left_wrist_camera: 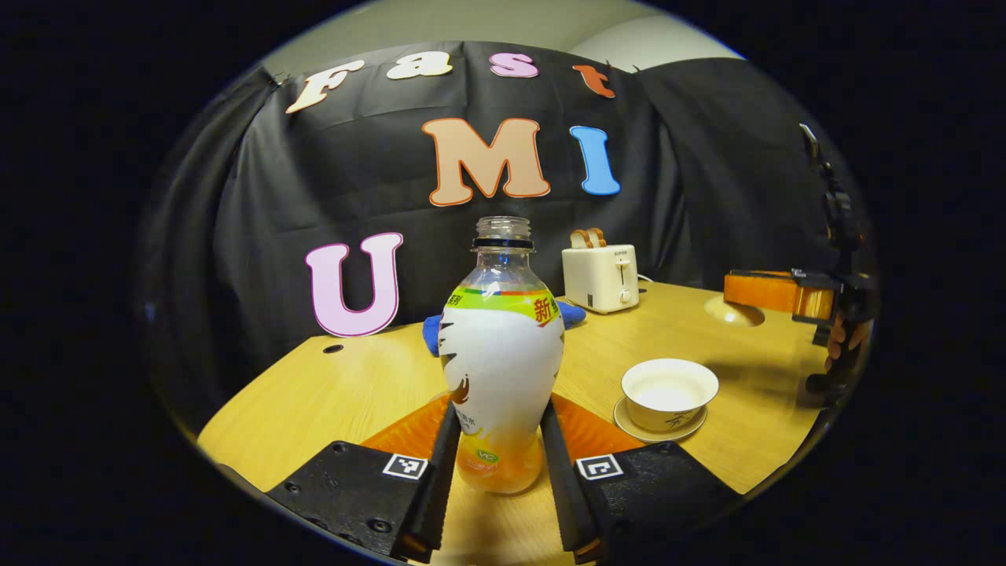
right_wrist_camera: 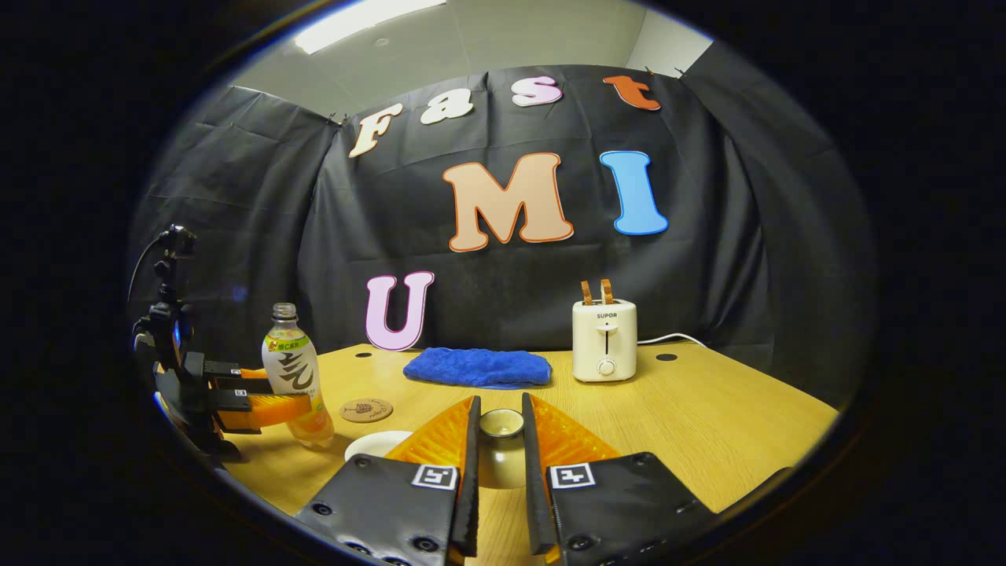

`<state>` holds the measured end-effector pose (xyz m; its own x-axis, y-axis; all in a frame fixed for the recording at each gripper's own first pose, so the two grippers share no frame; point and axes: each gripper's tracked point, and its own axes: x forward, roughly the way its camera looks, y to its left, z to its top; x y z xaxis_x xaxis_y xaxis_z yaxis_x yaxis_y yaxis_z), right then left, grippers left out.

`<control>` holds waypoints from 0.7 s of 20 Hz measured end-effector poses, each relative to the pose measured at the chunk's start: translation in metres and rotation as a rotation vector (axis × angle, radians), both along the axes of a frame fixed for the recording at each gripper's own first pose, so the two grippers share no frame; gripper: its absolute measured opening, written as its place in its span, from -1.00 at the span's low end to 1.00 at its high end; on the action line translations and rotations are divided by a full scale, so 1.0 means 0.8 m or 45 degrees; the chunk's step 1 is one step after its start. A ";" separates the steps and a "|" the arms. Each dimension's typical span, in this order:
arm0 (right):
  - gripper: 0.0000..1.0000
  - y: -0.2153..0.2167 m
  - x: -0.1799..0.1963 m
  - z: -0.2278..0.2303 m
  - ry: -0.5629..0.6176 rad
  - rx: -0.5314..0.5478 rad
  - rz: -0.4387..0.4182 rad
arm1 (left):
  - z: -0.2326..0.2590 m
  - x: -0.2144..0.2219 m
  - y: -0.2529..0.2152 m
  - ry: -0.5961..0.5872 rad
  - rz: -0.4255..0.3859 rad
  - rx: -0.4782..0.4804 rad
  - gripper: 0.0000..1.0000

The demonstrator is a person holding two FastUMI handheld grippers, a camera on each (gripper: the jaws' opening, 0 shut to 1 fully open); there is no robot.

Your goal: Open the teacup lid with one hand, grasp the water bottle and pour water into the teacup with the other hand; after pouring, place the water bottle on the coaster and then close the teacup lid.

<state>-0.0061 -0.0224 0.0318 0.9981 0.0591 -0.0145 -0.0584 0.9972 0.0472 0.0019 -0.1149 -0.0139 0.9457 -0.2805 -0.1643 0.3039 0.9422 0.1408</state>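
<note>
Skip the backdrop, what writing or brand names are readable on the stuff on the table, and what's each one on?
"SUPOR": on the front of the toaster.
Water bottle: printed characters on its wrap, too blurred to read.
Teacup: one dark mark on its side, too small to read.
Coaster: a faint design, too small to tell whether it holds any words.
</note>
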 end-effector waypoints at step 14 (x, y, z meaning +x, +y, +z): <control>-0.43 0.004 0.000 -0.007 0.025 0.029 0.027 | -0.010 0.004 -0.027 -0.082 -0.111 0.572 0.07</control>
<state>-0.0062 -0.0192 0.0259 0.9962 0.0812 -0.0326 -0.0787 0.9943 0.0715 0.0048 -0.1363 -0.0221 0.9340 -0.2740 -0.2291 0.3565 0.7549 0.5504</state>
